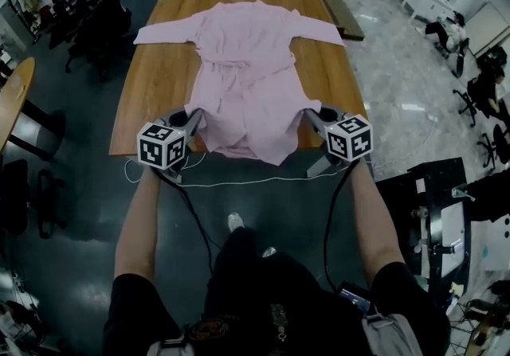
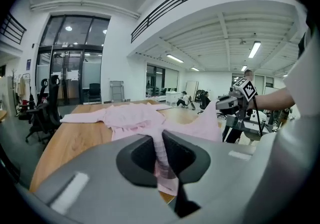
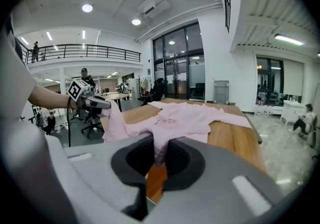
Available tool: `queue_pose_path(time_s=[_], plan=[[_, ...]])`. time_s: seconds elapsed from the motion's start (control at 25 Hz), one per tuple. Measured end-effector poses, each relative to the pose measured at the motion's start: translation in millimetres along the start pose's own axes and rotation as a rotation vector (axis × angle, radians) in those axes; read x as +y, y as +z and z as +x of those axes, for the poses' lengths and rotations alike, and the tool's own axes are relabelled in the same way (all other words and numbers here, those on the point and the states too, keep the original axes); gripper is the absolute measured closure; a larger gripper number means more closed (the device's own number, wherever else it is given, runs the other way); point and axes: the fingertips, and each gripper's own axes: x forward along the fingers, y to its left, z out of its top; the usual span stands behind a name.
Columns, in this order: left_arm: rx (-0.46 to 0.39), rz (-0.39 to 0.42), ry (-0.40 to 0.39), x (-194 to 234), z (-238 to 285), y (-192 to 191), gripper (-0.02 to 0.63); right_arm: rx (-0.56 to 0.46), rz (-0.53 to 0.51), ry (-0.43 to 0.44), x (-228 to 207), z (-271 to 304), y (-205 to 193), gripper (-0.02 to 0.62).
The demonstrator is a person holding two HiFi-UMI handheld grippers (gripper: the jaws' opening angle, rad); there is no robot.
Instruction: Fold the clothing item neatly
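Pink robe (image 1: 247, 68) lies face up and spread along a wooden table (image 1: 159, 84), collar at 12 o'clock, sleeves reaching out toward 10 and 2 o'clock, its hem lifted off the near edge at 6 o'clock. The cloth looks light, soft and limp; it sags between the two raised corners and would likely slide easily on the smooth wood and crease wherever it is set down, so it wants carrying with the hem kept taut. The hem corners appear the right place to hold for a first fold toward the collar. The table leaves bare wood at 9 and 3 o'clock beside the body, though the sleeve ends lie close to the side edges and could slip over. The floor around the person stands open, with chairs (image 1: 96, 20) at 10 o'clock and a white cable (image 1: 239, 181) trailing below the near edge. The left gripper (image 1: 191, 119) is clamped tight on the hem's 7 o'clock corner, and the right gripper (image 1: 312, 117) is pinched likewise on its 5 o'clock corner.
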Motion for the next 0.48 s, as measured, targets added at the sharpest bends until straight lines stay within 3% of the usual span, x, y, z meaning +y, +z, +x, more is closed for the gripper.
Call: queue_pose_path(time_s=[0.48], plan=[[0.006,0.004,0.043,127.3,79.3,57.8,0.583,-0.015,-0.004,-0.172,-72.0,83.8,83.9,0.578]])
